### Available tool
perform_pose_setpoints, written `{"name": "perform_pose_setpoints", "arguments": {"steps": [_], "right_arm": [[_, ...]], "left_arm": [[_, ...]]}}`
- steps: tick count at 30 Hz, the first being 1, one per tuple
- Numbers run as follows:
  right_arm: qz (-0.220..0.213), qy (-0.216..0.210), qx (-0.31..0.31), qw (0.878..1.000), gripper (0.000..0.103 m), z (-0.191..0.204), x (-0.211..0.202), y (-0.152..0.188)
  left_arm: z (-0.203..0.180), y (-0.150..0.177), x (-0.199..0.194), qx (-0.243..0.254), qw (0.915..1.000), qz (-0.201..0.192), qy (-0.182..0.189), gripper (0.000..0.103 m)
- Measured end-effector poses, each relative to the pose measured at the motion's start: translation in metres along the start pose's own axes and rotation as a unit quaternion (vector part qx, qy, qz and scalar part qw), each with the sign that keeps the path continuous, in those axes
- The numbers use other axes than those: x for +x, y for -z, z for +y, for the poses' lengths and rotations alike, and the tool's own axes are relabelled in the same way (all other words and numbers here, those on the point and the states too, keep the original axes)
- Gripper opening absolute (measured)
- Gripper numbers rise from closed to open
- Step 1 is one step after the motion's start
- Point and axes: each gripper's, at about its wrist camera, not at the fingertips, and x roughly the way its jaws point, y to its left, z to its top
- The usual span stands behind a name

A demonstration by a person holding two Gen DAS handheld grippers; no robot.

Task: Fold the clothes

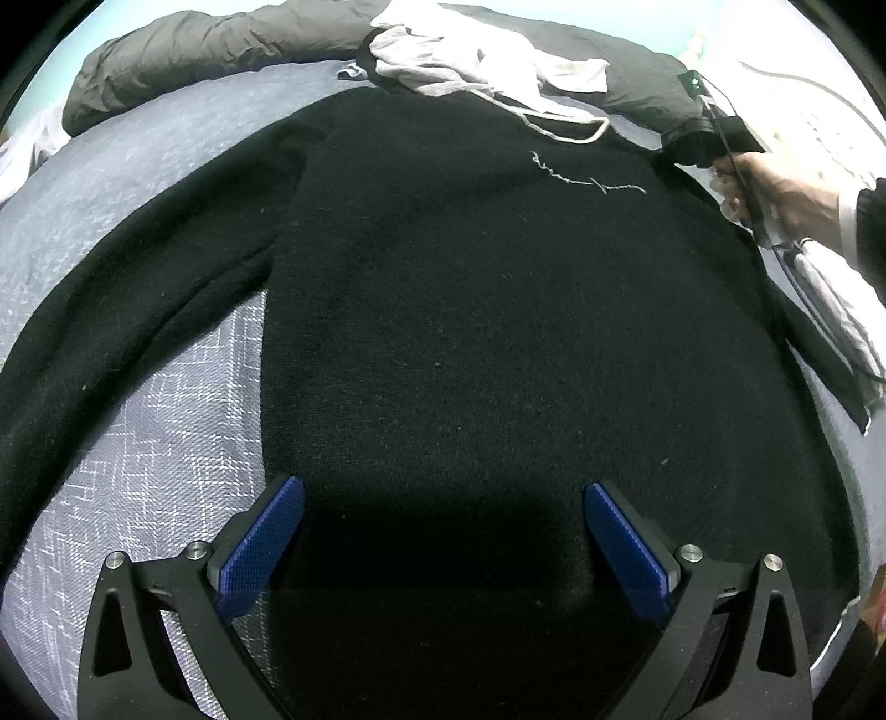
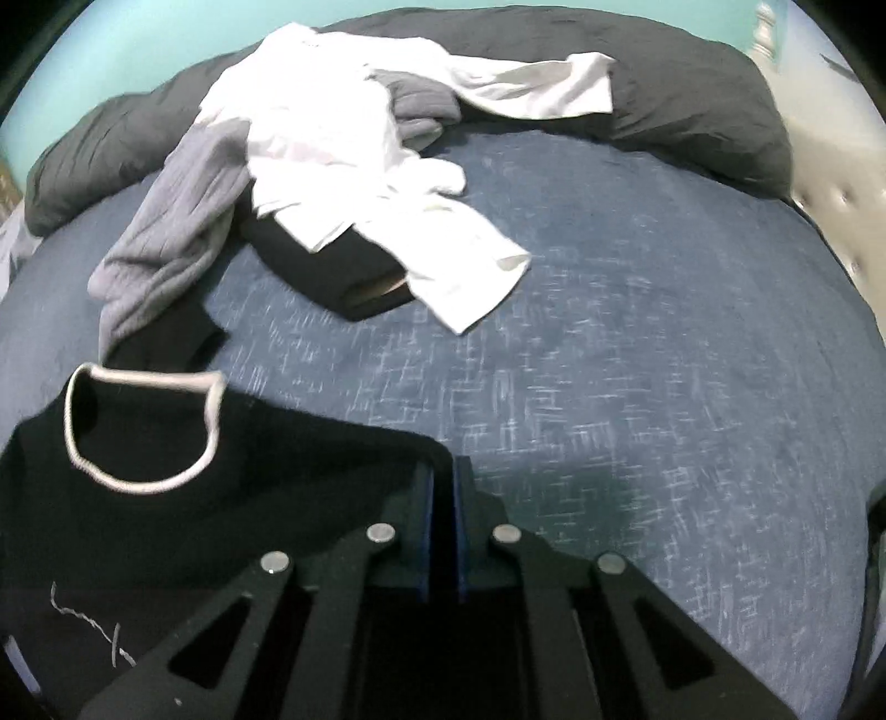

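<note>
Black knit sweater [image 1: 498, 332] with a fuzzy, finely ribbed weave lies flat and face up on the blue-grey crosshatch-woven bedspread [image 1: 138, 471], directly ahead of the left gripper [image 1: 443, 531]; pale script embroidery [image 1: 587, 177] sits on the chest at the far end, and one sleeve [image 1: 111, 310] angles out to that gripper's left. Left gripper: blue textured pads [image 1: 260, 543] spread wide, nothing between them, poised over the hem end of the sweater. Right gripper [image 2: 443, 526]: blue pads pressed nearly together on the shoulder edge of the sweater, black fabric pinched between them; the white-trimmed round neckline [image 2: 138, 426] sits just left of its tips. In the left wrist view the person's right hand [image 1: 786, 194] wraps the black handle at the far right shoulder of the garment. Beyond the right gripper: a crumpled white shirt [image 2: 360, 155], a grey ribbed knit garment [image 2: 166, 238] and a folded black piece [image 2: 332, 266] in a loose pile. A dark grey rumpled duvet [image 2: 692, 111] runs along the far edge of the bed, against a teal wall [image 2: 138, 44].
</note>
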Motion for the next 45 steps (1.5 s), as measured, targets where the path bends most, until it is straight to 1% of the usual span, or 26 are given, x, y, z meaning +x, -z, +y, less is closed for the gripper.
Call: {"name": "perform_pose_setpoints", "arguments": {"steps": [2,5,8,10,12,13,14,15,16,18,20,24,26,27,29,30,32,34,35,38,39,41,42,44,45], "right_arm": [[0.008,-0.01,0.006,1.0,0.007,0.002,0.004,0.001],[-0.005,-0.023,0.02,1.0,0.012,-0.001,-0.003,-0.003],[-0.028,-0.038,0.031,0.998,0.02,-0.004,-0.015,-0.007],[-0.049,-0.046,0.042,0.997,0.028,-0.007,-0.025,-0.011],[-0.058,-0.063,0.057,0.995,0.031,-0.009,-0.029,-0.015],[-0.061,-0.073,0.064,0.993,0.034,-0.009,-0.031,-0.017],[-0.061,-0.083,0.061,0.993,0.037,-0.006,-0.031,-0.019],[-0.056,-0.093,0.043,0.993,0.042,0.003,-0.029,-0.02],[-0.051,-0.097,0.025,0.994,0.045,0.012,-0.027,-0.021],[-0.034,-0.091,-0.007,0.995,0.045,0.029,-0.019,-0.021],[-0.017,-0.09,-0.018,0.996,0.045,0.041,-0.007,-0.021],[0.004,-0.067,-0.032,0.997,0.045,0.056,0.015,-0.018],[0.012,-0.063,-0.036,0.997,0.043,0.06,0.024,-0.017],[0.012,-0.064,-0.041,0.997,0.033,0.063,0.026,-0.015],[0.011,-0.06,-0.051,0.997,0.02,0.067,0.029,-0.014],[0.01,-0.056,-0.055,0.997,0.01,0.068,0.03,-0.014],[0.001,-0.047,-0.054,0.997,0.007,0.069,0.028,-0.016],[-0.032,-0.04,-0.046,0.998,0.004,0.066,0.016,-0.025],[-0.043,-0.035,-0.042,0.998,0.001,0.065,0.011,-0.03],[-0.054,-0.033,-0.028,0.998,0.0,0.06,0.003,-0.047],[-0.049,-0.032,-0.037,0.998,0.0,0.061,0.002,-0.049],[-0.04,-0.051,-0.039,0.997,0.0,0.056,0.0,-0.052],[-0.044,-0.047,-0.039,0.997,0.0,0.05,-0.004,-0.052],[-0.045,-0.047,-0.022,0.998,0.002,0.03,-0.012,-0.049],[-0.041,-0.055,-0.004,0.998,0.009,0.015,-0.016,-0.045]], "left_arm": [[0.0,0.0,0.0,0.001,1.0,0.0,-0.001,0.103],[-0.001,0.0,-0.001,0.001,1.0,0.0,0.0,0.103],[-0.002,-0.001,0.0,0.001,1.0,0.0,0.0,0.103],[-0.002,-0.001,-0.001,0.001,1.0,0.0,0.001,0.103],[-0.002,0.0,-0.002,0.001,1.0,0.0,0.0,0.103],[-0.003,0.0,-0.002,0.002,1.0,0.0,0.0,0.103],[-0.003,0.0,-0.002,0.002,1.0,0.0,-0.001,0.103],[-0.003,0.001,-0.002,0.003,1.0,0.0,-0.002,0.103],[-0.003,0.001,-0.002,0.003,1.0,0.0,-0.002,0.103],[-0.003,0.0,-0.002,0.003,1.0,0.0,-0.001,0.103],[-0.004,0.001,-0.002,0.003,1.0,0.001,-0.001,0.103],[-0.005,0.001,-0.001,0.003,1.0,0.0,0.0,0.103],[-0.005,0.001,-0.002,0.004,1.0,0.0,0.0,0.103],[-0.004,0.001,-0.002,0.004,1.0,0.0,0.0,0.103],[-0.004,0.002,-0.003,0.005,1.0,0.0,0.0,0.103],[-0.004,0.002,-0.003,0.005,1.0,-0.001,0.001,0.103],[-0.004,0.002,-0.003,0.005,1.0,-0.001,0.001,0.103],[-0.004,0.003,-0.004,0.006,1.0,-0.001,0.001,0.103],[-0.005,0.003,-0.004,0.006,1.0,-0.001,0.0,0.103],[-0.006,0.004,-0.004,0.009,1.0,0.0,-0.003,0.103],[-0.006,0.003,-0.004,0.009,1.0,0.0,-0.003,0.103],[-0.008,0.001,-0.002,0.009,0.9999,0.0,-0.004,0.103],[-0.008,0.001,-0.001,0.01,0.9999,0.001,-0.004,0.103],[-0.008,0.001,-0.001,0.009,1.0,0.0,-0.002,0.103],[-0.008,0.001,-0.002,0.009,1.0,0.0,-0.001,0.103]]}}
